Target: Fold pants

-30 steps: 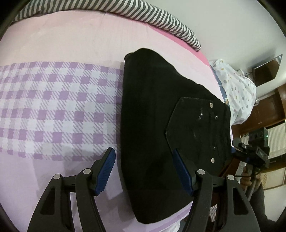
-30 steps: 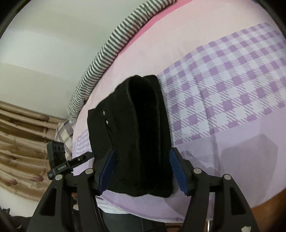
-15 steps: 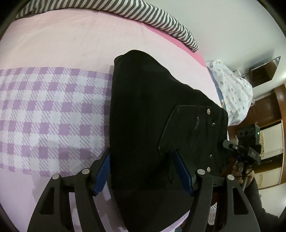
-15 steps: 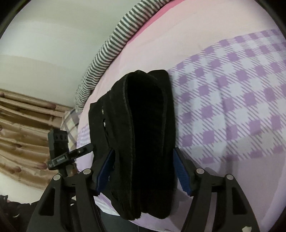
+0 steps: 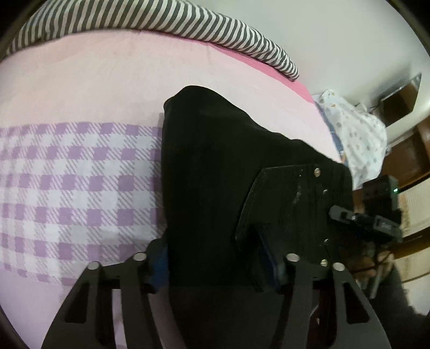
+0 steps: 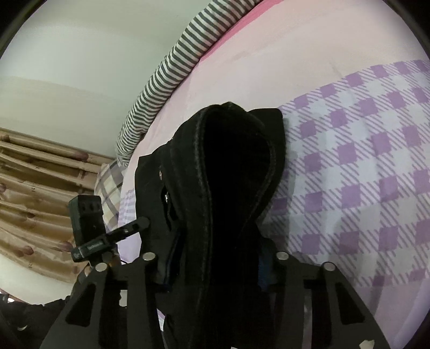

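Both two-finger grippers are closed on the folded black fabric pants point(image 5: 215, 171), and the jaws of each have just been closing with the cloth between them. In the left wrist view, the left gripper point(image 5: 217, 257) occupies the bottom centre of the frame; its blue-padded fingers point(image 5: 160, 261) press against the near part of the garment, one at the left edge of the cloth and one beside the rear pocket with metal rivets point(image 5: 293, 204). In the right wrist view, the right gripper point(image 6: 219, 264) sits at the bottom centre, its pads largely hidden behind the thick folded end of the pants point(image 6: 228, 188), which bulges upward between them.

The pants lie on a pink bed sheet with a purple-and-white checked band point(image 5: 75, 182), extending from the lower centre toward the middle of each frame. A grey-and-white striped bolster point(image 5: 188, 24) runs along the upper edge of the bed in the left wrist view. A white dotted cloth point(image 5: 357, 142) lies at the right of that frame. Brown patterned curtains point(image 6: 32, 193) fill the left of the right wrist view.
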`<act>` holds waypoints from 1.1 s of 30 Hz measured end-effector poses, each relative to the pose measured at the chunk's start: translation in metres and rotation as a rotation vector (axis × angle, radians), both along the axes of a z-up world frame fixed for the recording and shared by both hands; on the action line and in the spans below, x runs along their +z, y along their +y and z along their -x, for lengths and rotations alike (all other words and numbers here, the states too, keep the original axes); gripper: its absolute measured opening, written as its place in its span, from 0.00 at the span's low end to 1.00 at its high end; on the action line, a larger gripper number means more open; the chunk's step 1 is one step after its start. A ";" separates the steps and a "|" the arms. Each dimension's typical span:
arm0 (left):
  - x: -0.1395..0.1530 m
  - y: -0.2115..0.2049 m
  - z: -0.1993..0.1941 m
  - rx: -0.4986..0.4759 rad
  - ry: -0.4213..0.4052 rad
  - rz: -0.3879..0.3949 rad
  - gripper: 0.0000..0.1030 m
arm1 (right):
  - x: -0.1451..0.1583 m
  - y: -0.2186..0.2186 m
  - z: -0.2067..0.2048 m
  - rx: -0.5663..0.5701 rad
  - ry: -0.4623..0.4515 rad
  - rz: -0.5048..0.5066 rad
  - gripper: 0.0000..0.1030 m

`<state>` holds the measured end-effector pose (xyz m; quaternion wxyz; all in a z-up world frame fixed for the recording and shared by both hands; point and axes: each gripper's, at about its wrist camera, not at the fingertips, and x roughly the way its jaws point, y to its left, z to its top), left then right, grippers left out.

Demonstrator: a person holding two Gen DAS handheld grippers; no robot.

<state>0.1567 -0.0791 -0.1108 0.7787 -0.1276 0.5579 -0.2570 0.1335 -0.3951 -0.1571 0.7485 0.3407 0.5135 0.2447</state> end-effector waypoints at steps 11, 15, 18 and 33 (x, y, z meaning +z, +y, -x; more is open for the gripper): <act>0.013 -0.016 0.005 -0.015 -0.065 -0.123 0.27 | 0.020 0.015 0.013 -0.110 -0.001 0.061 0.29; 0.017 -0.016 0.004 -0.023 -0.067 -0.134 0.24 | 0.026 0.021 0.014 -0.138 0.008 0.074 0.28; 0.021 -0.013 0.005 -0.024 -0.071 -0.129 0.22 | 0.035 0.027 0.014 -0.152 0.009 0.084 0.28; 0.057 0.037 0.025 0.010 -0.145 -0.175 0.18 | 0.066 0.082 0.005 -0.118 -0.008 0.090 0.27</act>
